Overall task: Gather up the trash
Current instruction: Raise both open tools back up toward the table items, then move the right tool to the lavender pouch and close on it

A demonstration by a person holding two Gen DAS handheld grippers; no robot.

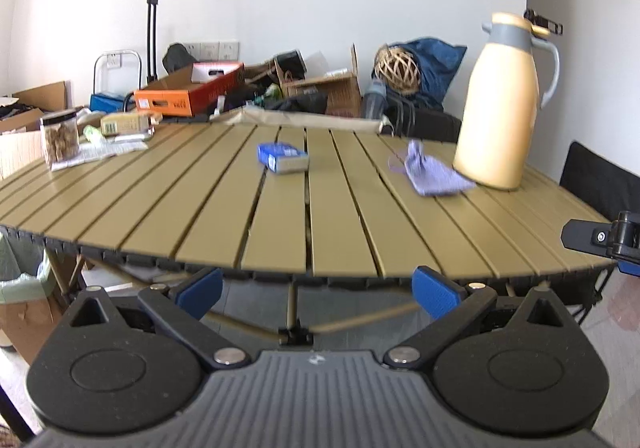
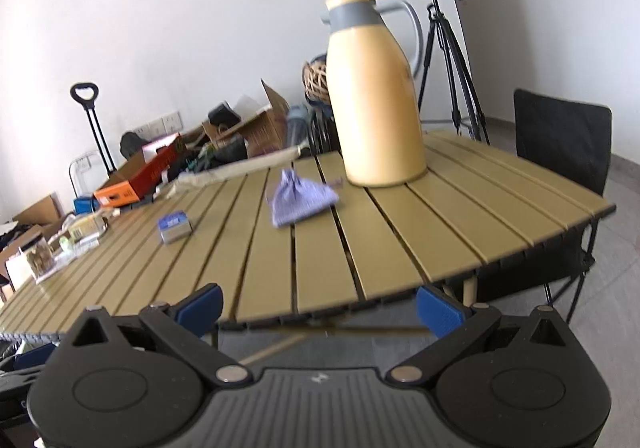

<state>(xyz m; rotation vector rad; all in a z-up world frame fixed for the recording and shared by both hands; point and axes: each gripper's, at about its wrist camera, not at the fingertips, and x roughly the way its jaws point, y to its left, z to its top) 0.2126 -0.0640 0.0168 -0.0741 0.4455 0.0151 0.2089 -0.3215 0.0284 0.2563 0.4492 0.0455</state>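
A small blue box (image 1: 283,156) lies in the middle of the olive slatted table (image 1: 280,232); it also shows in the right wrist view (image 2: 175,226). A crumpled purple cloth pouch (image 1: 434,171) lies next to a tall yellow jug (image 1: 504,103); both show in the right wrist view, pouch (image 2: 301,198) and jug (image 2: 376,91). My left gripper (image 1: 318,290) is open and empty, just off the table's near edge. My right gripper (image 2: 319,306) is open and empty at the near edge; part of it shows in the left wrist view (image 1: 604,238).
A clear jar of snacks (image 1: 60,139), a tan box (image 1: 126,123) and papers sit at the table's far left. Cardboard boxes and clutter (image 1: 256,87) stand behind the table. A black chair (image 2: 560,143) and a tripod (image 2: 452,63) stand on the right.
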